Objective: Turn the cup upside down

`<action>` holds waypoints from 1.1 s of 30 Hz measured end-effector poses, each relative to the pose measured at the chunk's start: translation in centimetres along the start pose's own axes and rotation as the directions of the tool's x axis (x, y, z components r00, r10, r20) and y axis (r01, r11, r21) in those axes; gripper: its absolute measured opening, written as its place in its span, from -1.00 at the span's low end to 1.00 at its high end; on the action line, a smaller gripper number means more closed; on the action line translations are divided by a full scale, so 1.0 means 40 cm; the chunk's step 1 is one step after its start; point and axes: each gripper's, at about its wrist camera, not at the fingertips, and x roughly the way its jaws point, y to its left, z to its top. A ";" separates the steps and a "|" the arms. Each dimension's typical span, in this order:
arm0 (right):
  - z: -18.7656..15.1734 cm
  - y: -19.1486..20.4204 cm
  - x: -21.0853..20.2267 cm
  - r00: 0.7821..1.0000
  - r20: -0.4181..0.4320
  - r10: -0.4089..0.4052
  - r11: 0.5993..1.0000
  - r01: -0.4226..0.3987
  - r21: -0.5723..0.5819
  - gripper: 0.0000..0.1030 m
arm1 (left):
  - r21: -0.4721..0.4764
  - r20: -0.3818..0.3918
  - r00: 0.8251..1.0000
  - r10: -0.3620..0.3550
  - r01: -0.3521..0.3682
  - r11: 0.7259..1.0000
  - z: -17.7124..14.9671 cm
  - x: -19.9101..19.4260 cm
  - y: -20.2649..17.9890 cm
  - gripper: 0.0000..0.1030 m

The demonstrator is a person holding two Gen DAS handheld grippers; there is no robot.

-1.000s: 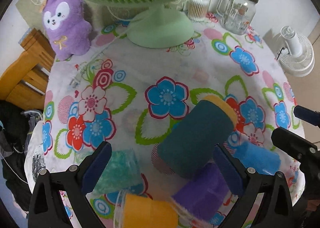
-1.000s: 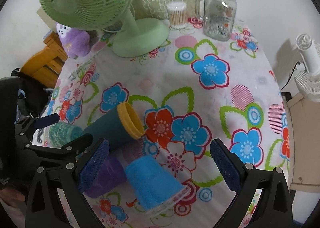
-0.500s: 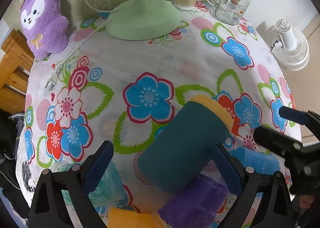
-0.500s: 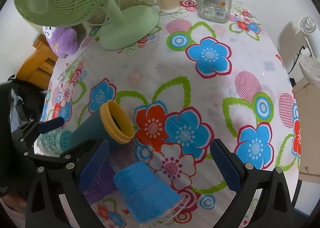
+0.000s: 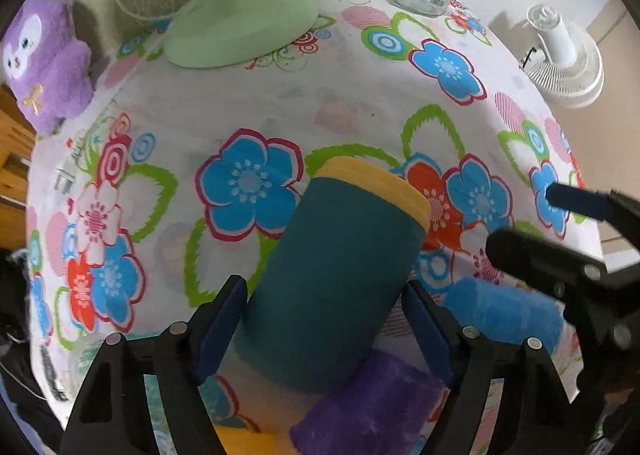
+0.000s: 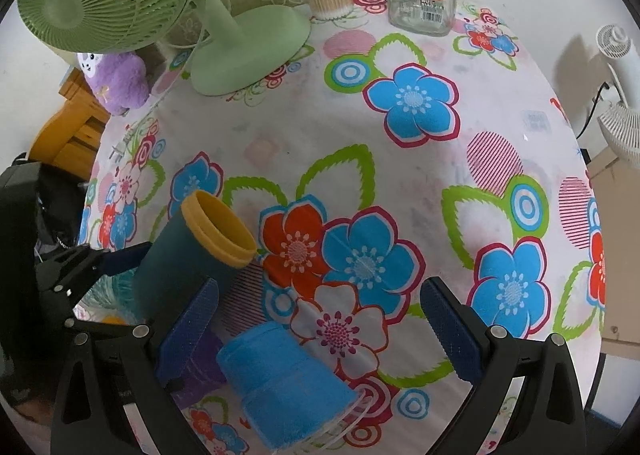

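Cup: tall dark teal cylindrical cup with a yellow rim (image 5: pixel 336 287) lies tilted on its side on the flowered surface (image 5: pixel 360 111), propped on a purple fuzzy cup (image 5: pixel 368 411) at its closed end.
Long axis: runs from the closed end nearest the left hand-held gripper (image 5: pixel 320 331) up and away to the yellow mouth, which points towards the green fan base (image 5: pixel 240 27) side of the surface and leans slightly right.
Left hand-held gripper: jaws part-spread, one blue pad on each flank of the teal cup's lower body; whether the pads already press the wall I cannot tell, since slim gaps seem to show on both sides.
Right hand-held gripper: (image 6: pixel 320 323) jaws wide apart and holding nothing, with a blue fuzzy cup (image 6: pixel 288 387) lying on its side between them; the teal cup (image 6: pixel 192 251) sits off to its left, outside its left pad.
Nearer hand: the left, clearly; the teal cup is already inside its jaws.
Key relation: the grip falls across the cup's width, square to the long axis, so a wrist roll would likely swing the mouth downward.
Neighbours: a yellow cup (image 5: pixel 244 443) lies just below the teal cup's base.
Risk: the cups crowded around the teal cup's base may be knocked.
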 end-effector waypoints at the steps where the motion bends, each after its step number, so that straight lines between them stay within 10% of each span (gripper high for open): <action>1: 0.000 0.001 0.002 1.000 -0.003 0.000 1.000 0.000 0.002 0.99 | -0.002 -0.009 1.000 -0.005 0.005 1.000 0.000 0.007 0.001 0.58; 12: -0.012 0.008 -0.004 1.000 0.001 0.007 1.000 -0.007 -0.001 0.99 | -0.069 -0.036 0.999 -0.035 0.032 0.997 0.011 0.041 0.035 0.41; 33: -0.146 0.078 -0.259 0.989 0.145 0.021 1.000 -0.020 -0.007 0.99 | 0.034 0.160 0.986 -0.034 0.029 0.999 -0.098 -0.269 -0.044 0.30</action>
